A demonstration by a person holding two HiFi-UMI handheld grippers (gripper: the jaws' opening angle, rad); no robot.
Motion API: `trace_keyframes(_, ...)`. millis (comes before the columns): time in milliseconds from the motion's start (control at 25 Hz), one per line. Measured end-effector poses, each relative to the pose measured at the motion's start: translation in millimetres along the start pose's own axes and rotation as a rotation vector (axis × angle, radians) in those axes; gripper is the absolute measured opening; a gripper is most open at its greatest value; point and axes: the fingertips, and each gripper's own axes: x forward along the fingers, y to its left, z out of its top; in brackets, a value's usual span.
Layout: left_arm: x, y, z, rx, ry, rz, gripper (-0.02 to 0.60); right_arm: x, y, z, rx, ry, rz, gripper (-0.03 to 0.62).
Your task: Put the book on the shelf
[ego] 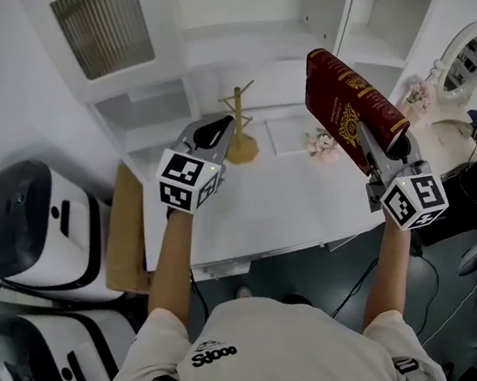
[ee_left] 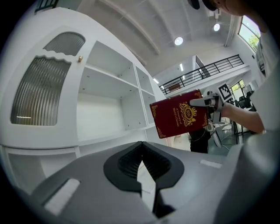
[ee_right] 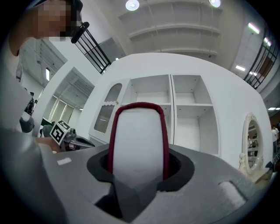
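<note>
**Jaws of right gripper (ego: 380, 146) clamp red book (ego: 352, 108) in mid-air; shelf not yet reached**

White shelf unit (ego: 344, 3) fills the far side of the scene, and every open bay that can be seen is bare. Below it runs a white desk (ego: 294, 208) holding a wooden mug tree (ego: 241, 127) and a small posy of flowers (ego: 321, 142). The book hangs above the desk's right end, tilted, its gold-stamped cover towards the person's left. It is well short of the bays and touches neither shelf nor desk. The right gripper's jaws stand partly apart, pressed on the book's lower end from both covers, with the pale page edge facing that gripper's camera. The left gripper (ego: 217, 131) is raised over the desk near the mug tree. Its jaws meet at the tips and have nothing between them. By this showing the pick-up is done. What remains is the carry to a bay, setting the book inside, and the release.
</note>
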Motion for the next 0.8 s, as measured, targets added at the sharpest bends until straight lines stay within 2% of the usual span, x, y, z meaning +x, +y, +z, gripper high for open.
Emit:
trace_keyframes(320, 18, 14, 37, 0.053, -0.036, 0.067, 0.018, 35, -36, 54, -0.096, -0.103, 0.044, 0.206)
trace_keyframes(560, 27, 22, 57, 0.091, -0.042, 0.105, 0.018, 69, -60, 98, -0.237, -0.152, 0.071, 0.206)
trace_keyframes(800, 24, 24, 58, 0.098, -0.024, 0.13, 0.018, 82, -60, 160, -0.391, -0.245, 0.092, 0.206)
